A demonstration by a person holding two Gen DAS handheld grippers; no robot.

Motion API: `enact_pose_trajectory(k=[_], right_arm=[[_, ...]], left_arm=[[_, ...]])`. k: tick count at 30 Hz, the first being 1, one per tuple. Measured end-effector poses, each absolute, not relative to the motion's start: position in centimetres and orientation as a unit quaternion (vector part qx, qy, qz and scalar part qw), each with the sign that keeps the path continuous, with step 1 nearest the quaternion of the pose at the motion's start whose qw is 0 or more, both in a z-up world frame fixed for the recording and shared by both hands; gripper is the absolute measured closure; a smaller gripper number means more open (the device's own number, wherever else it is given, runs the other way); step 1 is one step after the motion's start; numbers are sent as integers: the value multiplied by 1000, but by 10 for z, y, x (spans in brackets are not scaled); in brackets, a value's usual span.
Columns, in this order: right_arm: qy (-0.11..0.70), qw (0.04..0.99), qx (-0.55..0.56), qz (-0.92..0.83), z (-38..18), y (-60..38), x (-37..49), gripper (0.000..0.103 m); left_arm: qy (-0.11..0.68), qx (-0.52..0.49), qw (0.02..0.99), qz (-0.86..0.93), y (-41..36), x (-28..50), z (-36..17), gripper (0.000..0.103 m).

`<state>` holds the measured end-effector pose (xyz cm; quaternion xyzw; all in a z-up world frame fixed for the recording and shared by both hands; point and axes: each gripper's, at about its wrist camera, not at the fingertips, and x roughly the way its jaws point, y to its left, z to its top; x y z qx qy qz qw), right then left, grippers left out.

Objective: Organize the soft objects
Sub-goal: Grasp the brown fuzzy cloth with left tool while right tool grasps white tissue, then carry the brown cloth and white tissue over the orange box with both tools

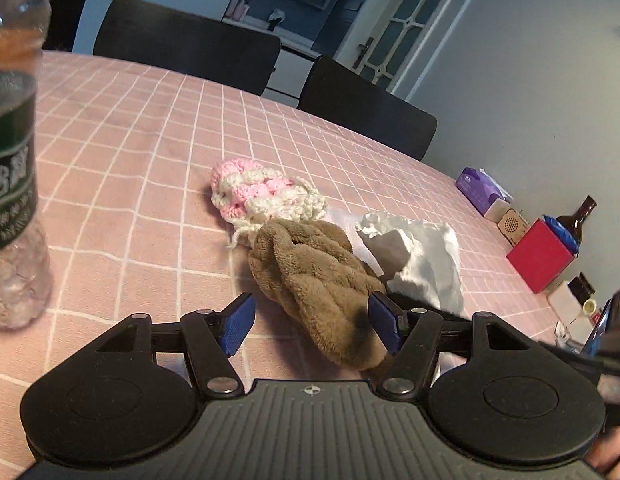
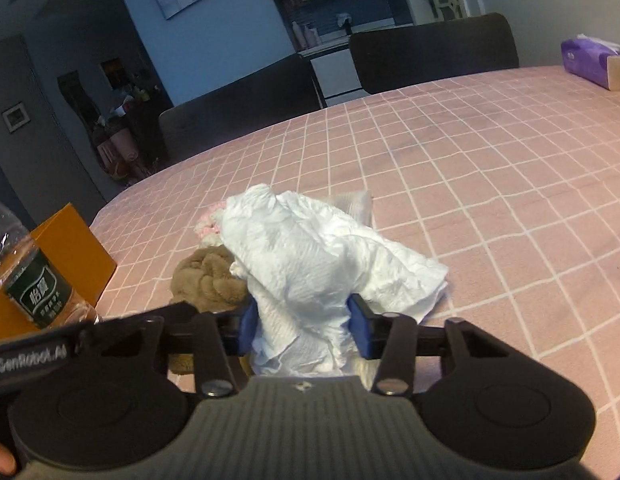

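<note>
Pink checked tablecloth (image 1: pixel 150 128): covers the whole table; the soft things sit bunched together near its middle, close to both grippers.

Chairs (image 1: pixel 182 40): two dark backs along the far edge.

Water bottle (image 1: pixel 14 168): clear plastic with a dark label, standing at the near left, well apart from the pile.

White paper towel (image 2: pixel 310 264): crumpled, the biggest soft piece, on the right of the pile and lapping over the brown cloth's right side.

Brown plush cloth (image 1: pixel 322 280): lumpy and folded, lying near centre, touching the knit piece behind it.

Pink-and-white knit piece (image 1: pixel 262 192): at the far side of the pile, a loose yarn tail trailing toward the near left.

Red box (image 1: pixel 540 254): at the far right among the bottles and small boxes.

Purple tissue pack (image 1: pixel 480 188): far right, well apart from the pile.

Left gripper (image 1: pixel 314 322): fingers spread wide, one on each side of the brown cloth's near end, pinching nothing.

Right gripper (image 2: pixel 304 322): blue pads pressed onto the near part of the paper towel, gripping it.

Risk, towel: thin paper may tear, or slide out if pulled against the cloth's weight.

Risk, pile: lifting the towel could drag the brown cloth, since they overlap.

Risk, yarn: the tail may snag when the cloth moves.
</note>
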<state>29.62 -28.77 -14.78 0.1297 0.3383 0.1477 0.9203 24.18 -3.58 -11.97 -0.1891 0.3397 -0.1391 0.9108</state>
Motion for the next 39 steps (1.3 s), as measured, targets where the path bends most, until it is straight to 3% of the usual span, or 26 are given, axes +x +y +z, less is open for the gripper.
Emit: enact_pose_trajectory(k=[3, 4, 13, 17, 22, 28, 35, 39], right_arm=[[341, 920, 122, 150, -147, -285, 291, 73], [344, 919, 121, 153, -147, -285, 288, 77], [364, 901, 121, 203, -145, -276, 261, 79], [365, 901, 121, 199, -144, -274, 253, 79], [370, 898, 141, 195, -142, -279, 250, 77], [370, 890, 171, 205, -135, -288, 232, 77], [353, 905, 148, 187, -119, -293, 214, 91], [340, 913, 122, 191, -108, -286, 201, 94]], left_arm=[[351, -194, 905, -141, -44, 249, -123, 27], [355, -198, 903, -142, -45, 249, -125, 32], [363, -221, 897, -119, -43, 245, -129, 24], [361, -228, 897, -115, -37, 239, -128, 44], [348, -221, 904, -114, -36, 225, -122, 57], [329, -213, 912, -122, -32, 202, -115, 60], [304, -181, 928, -114, -24, 172, -99, 63], [280, -156, 941, -106, -20, 147, -83, 63]])
